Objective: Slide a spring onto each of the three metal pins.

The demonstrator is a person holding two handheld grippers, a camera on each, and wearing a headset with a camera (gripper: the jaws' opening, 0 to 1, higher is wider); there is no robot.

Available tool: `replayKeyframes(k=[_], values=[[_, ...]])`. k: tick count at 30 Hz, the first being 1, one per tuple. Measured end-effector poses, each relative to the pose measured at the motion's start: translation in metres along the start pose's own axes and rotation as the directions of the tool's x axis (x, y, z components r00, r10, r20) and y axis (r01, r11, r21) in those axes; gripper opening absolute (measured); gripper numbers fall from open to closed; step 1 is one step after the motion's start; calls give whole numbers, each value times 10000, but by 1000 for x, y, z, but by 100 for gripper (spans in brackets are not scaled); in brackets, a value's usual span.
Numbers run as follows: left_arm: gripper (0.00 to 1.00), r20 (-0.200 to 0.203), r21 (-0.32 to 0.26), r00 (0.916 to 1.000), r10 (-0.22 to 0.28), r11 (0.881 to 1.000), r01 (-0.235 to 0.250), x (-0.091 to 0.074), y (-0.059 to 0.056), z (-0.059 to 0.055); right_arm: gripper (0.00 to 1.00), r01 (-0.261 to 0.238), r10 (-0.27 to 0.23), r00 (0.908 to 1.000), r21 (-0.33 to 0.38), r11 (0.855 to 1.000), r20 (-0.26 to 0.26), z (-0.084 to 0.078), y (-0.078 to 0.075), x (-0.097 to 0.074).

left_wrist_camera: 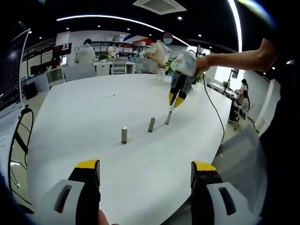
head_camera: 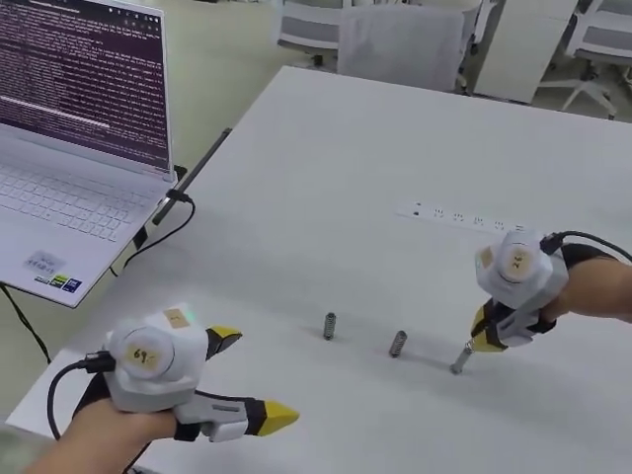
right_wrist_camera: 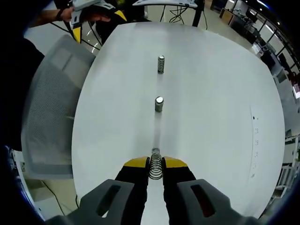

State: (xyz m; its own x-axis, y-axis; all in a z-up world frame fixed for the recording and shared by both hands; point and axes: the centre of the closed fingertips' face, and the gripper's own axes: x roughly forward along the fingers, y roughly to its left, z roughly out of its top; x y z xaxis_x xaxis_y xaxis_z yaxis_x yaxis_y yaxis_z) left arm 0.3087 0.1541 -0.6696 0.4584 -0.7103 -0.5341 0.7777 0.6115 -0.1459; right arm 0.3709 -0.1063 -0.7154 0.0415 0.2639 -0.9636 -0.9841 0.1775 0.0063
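Three small metal pins stand in a row on the white table (head_camera: 326,197). The left pin (head_camera: 330,326) and the middle pin (head_camera: 397,344) each carry a spring. My right gripper (head_camera: 477,341) is shut on a third spring (right_wrist_camera: 155,166), which sits over the right pin (head_camera: 461,358) and leans with it. In the right gripper view the spring is pinched between the yellow-tipped jaws, with the other two sprung pins (right_wrist_camera: 159,104) (right_wrist_camera: 161,64) lined up beyond. My left gripper (head_camera: 252,380) is open at the table's near left, holding nothing.
An open laptop (head_camera: 69,148) sits at the far left with a black cable (head_camera: 158,232) trailing from it. A white power strip (head_camera: 459,217) lies behind the pins. Grey office chairs (head_camera: 395,44) stand past the far edge.
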Motion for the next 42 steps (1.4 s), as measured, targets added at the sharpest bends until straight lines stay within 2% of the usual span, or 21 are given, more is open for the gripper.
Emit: replayKeyframes(k=[30,42], values=[[75,-81,-134,10000,55,9999,-56,-3,3,-3,9,-95,93,9997,-78,9999,-233,-2,0,19],[74,-129,-154,9999,88,9998,-90,-2,5,-3,9,-86,71,9987,-299,9995,-505,-3,0,32]])
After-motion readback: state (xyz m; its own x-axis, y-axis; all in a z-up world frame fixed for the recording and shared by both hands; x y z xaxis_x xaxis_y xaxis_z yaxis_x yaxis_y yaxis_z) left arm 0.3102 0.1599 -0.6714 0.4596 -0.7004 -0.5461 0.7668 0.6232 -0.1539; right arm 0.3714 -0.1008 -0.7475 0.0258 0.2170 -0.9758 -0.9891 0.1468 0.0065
